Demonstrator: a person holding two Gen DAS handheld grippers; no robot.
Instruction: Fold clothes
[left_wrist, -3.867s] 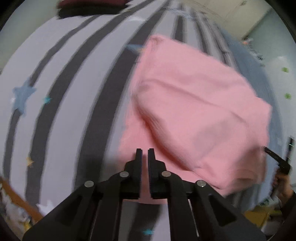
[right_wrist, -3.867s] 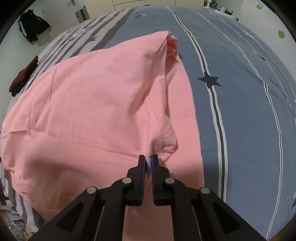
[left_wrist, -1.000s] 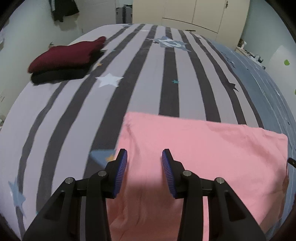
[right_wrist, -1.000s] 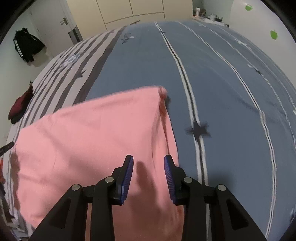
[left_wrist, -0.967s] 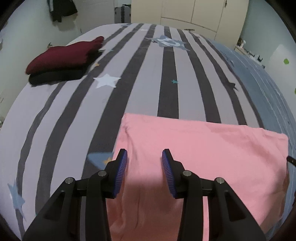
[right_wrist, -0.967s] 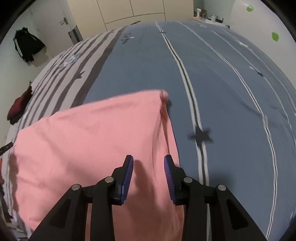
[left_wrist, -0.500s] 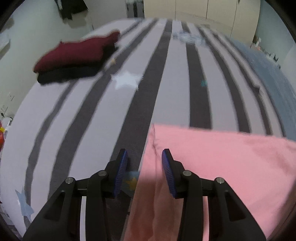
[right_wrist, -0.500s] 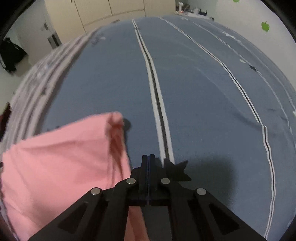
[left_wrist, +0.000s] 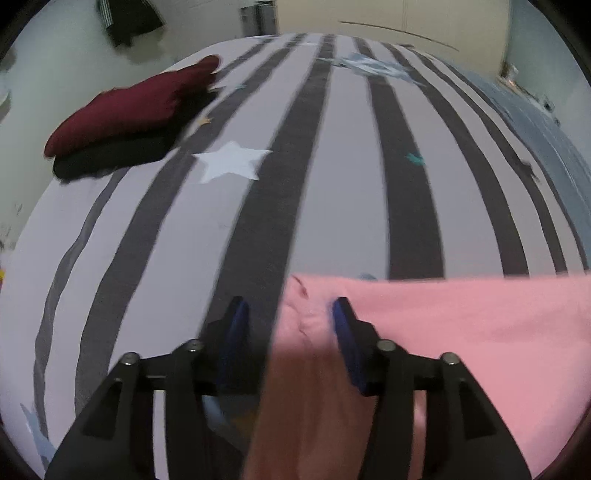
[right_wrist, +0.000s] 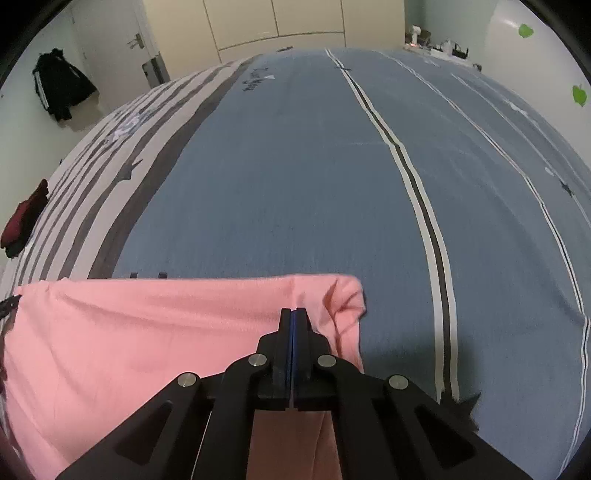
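A pink garment (left_wrist: 461, 332) lies folded flat on the bed, near the front edge. In the left wrist view my left gripper (left_wrist: 290, 314) is open, its blue-padded fingers (left_wrist: 236, 325) straddling the garment's left far corner. In the right wrist view the same garment (right_wrist: 129, 332) spreads to the left. My right gripper (right_wrist: 293, 317) is shut over the garment near its right far corner, which is bunched up; I cannot tell whether cloth is pinched between the pads.
The bed cover has grey and white stripes (left_wrist: 280, 192) on the left half and blue (right_wrist: 295, 184) on the right. A dark red and black folded pile (left_wrist: 125, 118) sits at the far left. Wardrobes and a door stand beyond.
Both grippers let go of the lifted garment and it was laid flat. The left gripper drew back to its left corner, staying open. The right gripper shut and shifted back over the right corner.
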